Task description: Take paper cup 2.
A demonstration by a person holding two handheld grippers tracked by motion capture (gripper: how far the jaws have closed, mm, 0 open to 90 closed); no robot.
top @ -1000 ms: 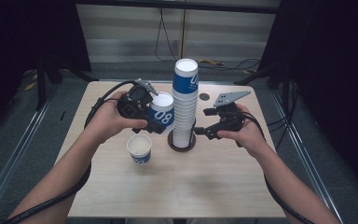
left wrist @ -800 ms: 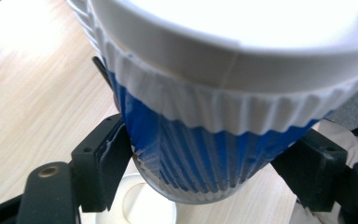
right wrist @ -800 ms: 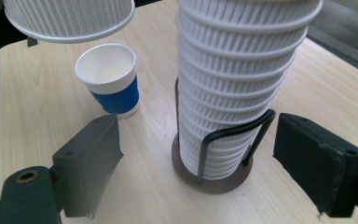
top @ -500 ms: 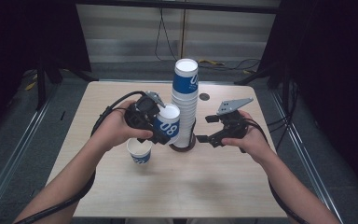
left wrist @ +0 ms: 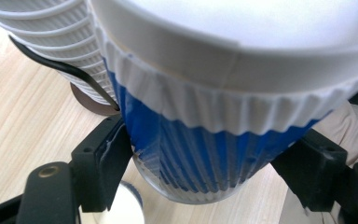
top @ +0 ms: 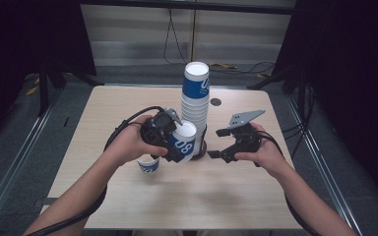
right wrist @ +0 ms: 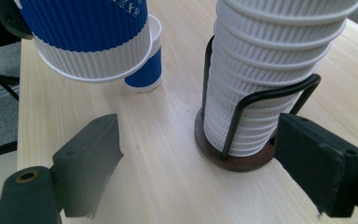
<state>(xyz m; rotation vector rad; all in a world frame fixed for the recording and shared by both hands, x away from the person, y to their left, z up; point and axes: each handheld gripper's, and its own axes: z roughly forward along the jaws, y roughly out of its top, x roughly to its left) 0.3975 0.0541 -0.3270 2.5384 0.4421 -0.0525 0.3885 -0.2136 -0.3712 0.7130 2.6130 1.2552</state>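
The bench [top: 128,206] is a pale wooden slab with fine straight grain and rounded corners. Near its middle rises the stack of cups [top: 195,105], a tall column of nested paper cups with ribbed white rims layered one over another and a blue band on the topmost. The stack sits in a holder [right wrist: 242,161] made of a round dark-brown base and thin black wire uprights bent into a hoop around the lower cups.

The left gripper [top: 174,142], black and blocky, has its fingers [left wrist: 105,163] pressed against both sides of a blue corrugated cup [top: 186,142], gripping it near its bottom. That cup is tilted, its smooth white inside and rolled rim turned up, and it hangs above the bench just beside the stack.

The right gripper [top: 219,144] carries a grey three-cornered plate on top; its matte black fingers [right wrist: 91,149] stand spread wide with nothing between them, close to the holder's base.

Smallest is a second cup [top: 148,164], blue and white, standing upright on the bench below the left hand.
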